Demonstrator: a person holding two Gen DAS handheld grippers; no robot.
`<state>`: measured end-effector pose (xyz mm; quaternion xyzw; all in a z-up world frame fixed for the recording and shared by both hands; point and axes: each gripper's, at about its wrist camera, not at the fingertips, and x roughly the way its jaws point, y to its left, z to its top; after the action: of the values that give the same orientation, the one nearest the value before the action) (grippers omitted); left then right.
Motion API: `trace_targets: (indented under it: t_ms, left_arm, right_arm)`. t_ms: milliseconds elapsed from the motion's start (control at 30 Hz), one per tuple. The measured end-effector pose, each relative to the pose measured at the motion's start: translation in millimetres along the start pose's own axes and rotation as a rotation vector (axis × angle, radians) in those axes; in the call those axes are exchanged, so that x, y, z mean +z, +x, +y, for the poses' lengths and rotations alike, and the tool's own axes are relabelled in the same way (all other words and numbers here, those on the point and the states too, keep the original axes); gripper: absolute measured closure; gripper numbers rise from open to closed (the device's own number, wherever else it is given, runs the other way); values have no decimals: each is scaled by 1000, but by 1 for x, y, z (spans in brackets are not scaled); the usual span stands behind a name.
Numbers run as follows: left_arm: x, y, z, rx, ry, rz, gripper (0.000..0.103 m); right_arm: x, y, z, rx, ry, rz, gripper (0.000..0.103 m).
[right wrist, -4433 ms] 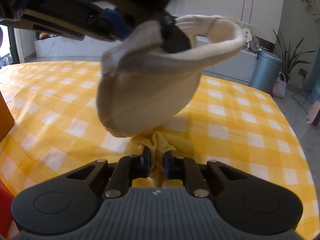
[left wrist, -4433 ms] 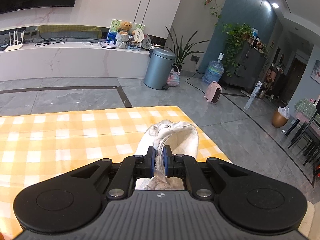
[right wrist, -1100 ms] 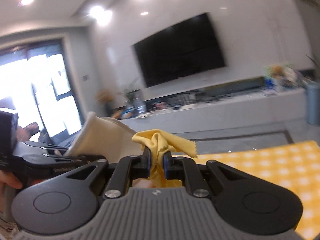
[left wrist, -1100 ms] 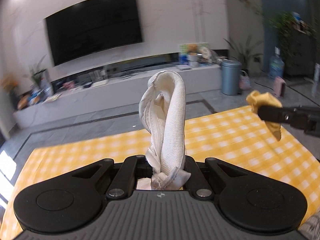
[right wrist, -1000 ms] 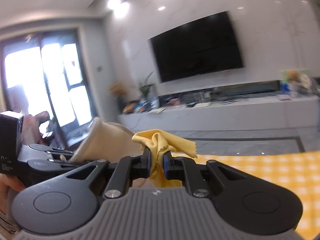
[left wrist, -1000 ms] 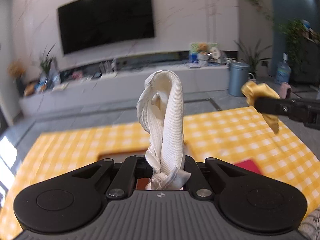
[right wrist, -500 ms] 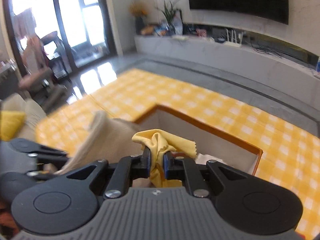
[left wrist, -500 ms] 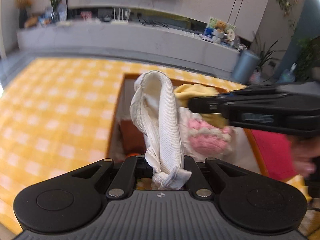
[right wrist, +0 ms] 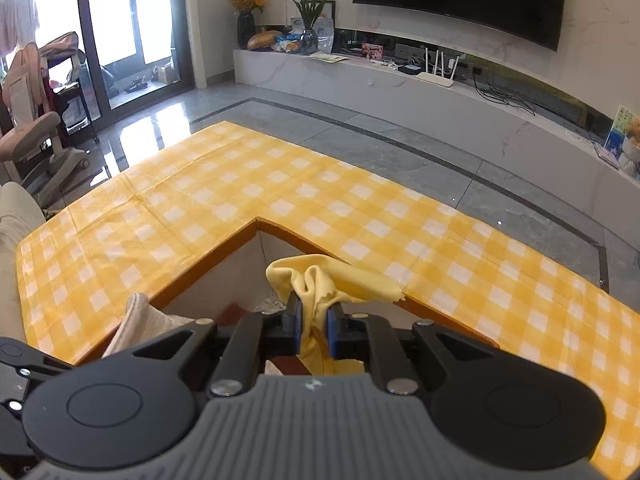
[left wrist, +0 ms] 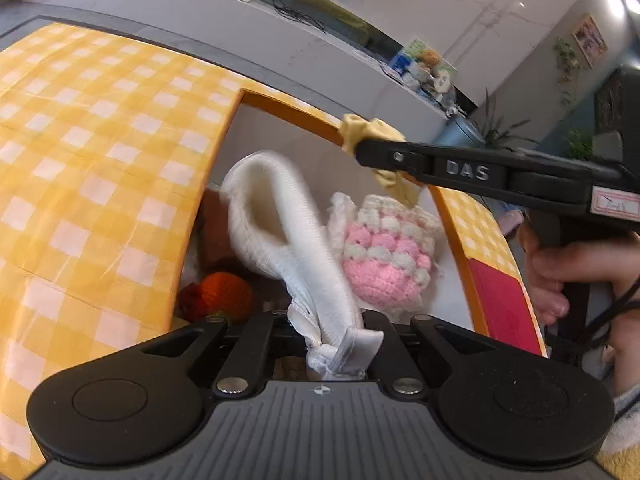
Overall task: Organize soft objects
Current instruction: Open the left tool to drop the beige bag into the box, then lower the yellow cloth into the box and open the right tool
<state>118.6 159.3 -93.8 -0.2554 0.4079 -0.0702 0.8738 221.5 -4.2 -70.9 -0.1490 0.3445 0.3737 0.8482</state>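
Note:
My left gripper (left wrist: 328, 320) is shut on a white ribbed cloth (left wrist: 276, 236) and holds it over the open orange-rimmed box (left wrist: 288, 108). My right gripper (right wrist: 314, 320) is shut on a yellow cloth (right wrist: 320, 280) over the box's far corner (right wrist: 256, 222). In the left wrist view the right gripper (left wrist: 360, 146) reaches in from the right with the yellow cloth (left wrist: 376, 130) above the box. Inside the box lie a pink and white crocheted piece (left wrist: 384, 256) and an orange soft toy (left wrist: 224, 292). The white cloth shows at the lower left of the right wrist view (right wrist: 140, 320).
The box stands on a yellow checked tablecloth (left wrist: 100, 140) that also shows in the right wrist view (right wrist: 280, 184). A red panel (left wrist: 500, 304) lies at the box's right side. Beyond the table are grey floor, a long white TV bench (right wrist: 400, 88) and a pink chair (right wrist: 36, 140).
Both grippers have swung down from room height to over the box with their cloths. Since half a second ago the white cloth has tipped further over the box's inside.

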Motion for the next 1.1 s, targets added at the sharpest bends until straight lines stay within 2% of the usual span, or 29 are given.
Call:
trace_targets:
  t_ms: [133,200,300,367,467,567,733,800,867,1100]
  left_arm:
    - [-3,-4,-8,67,54,0,81]
    - [-6,-6,-16,81,109,20,60]
    - [-9,-17,-27,74,185,100,42]
    - [-10,-30,-34,95,214,87,31]
    - [-7,-53,-36,146,219,15,30]
    - [-3,-74,-31,217,178,-119,24]
    - [-5,-77,-35,329,198,-249,24]
    - [-4,-71,-37,384,219,-256,24]
    - [-3,-65,-36,415,221,-249,24]
    - [2,-65,-25,422,181,-247,24]
  right_arm:
    - [-3,0,6,13,-6,3,93]
    - [-8,-5,10,20,-10,6,93]
    - [-17,-12,12,52,-2,14,93]
    - [-25,-15,9,77,26,27,93]
    - [-37,-20,7,71,29,49,93]
    - [-47,-20,11,135,46,82,93]
    - [-64,0,51,232,-79,204,93]
    - [-70,18,65,251,-102,259,93]
    - [-72,38,73,229,-99,289,93]
    - [-54,91,61,160,-46,349,94]
